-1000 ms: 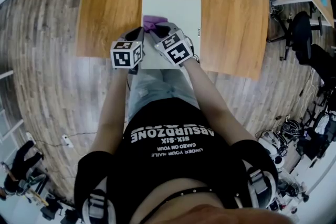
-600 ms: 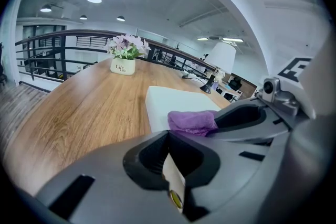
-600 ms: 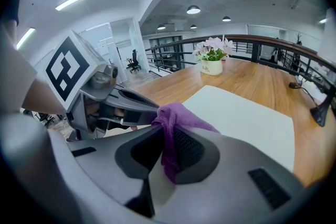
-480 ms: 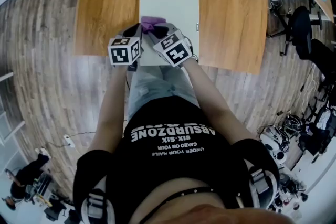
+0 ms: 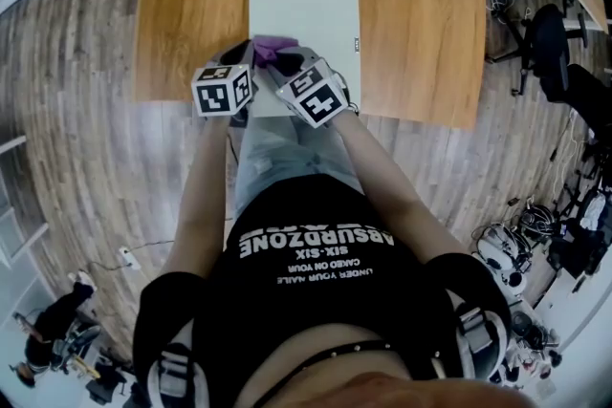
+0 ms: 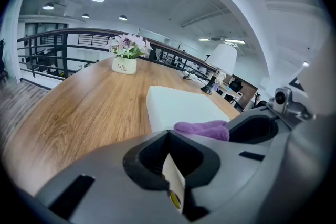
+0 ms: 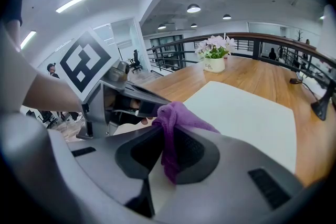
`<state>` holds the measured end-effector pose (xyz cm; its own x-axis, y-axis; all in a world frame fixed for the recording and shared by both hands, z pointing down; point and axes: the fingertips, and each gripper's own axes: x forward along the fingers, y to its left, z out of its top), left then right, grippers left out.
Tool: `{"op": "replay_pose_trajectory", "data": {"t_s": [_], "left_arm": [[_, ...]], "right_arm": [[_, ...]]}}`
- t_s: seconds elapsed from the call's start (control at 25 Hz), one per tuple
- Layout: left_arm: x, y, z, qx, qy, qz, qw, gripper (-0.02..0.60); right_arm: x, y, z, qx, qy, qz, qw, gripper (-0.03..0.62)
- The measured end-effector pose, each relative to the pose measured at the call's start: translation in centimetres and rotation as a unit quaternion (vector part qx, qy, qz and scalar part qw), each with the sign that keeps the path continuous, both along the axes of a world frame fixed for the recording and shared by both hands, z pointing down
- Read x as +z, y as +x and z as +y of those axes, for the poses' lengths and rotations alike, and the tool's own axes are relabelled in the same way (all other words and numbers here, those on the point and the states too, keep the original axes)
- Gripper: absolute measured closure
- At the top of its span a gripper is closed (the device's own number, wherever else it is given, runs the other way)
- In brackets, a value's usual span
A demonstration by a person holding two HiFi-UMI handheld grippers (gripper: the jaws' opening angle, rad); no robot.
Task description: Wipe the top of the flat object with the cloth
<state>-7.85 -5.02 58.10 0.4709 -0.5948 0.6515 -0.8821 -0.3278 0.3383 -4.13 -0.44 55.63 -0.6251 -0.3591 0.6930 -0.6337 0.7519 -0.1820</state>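
We see right gripper clamped on purple cloth at the white flat board's near-left corner, left gripper closed just beside, bare worktop on both sides.

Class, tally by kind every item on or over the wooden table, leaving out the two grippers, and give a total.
Flat white object: 1
Purple cloth: 1
Flower pot: 1
Desk lamp: 1
Total: 4
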Motion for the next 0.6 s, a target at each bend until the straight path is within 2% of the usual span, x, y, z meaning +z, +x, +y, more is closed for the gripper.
{"op": "replay_pose_trajectory", "data": {"t_s": [0.6], "left_arm": [[0.3,0.1,0.3,-0.003,0.006,-0.005,1.0,0.565]], "right_arm": [[0.3,-0.1,4.1,-0.007,-0.023,-0.006,1.0,0.523]]}}
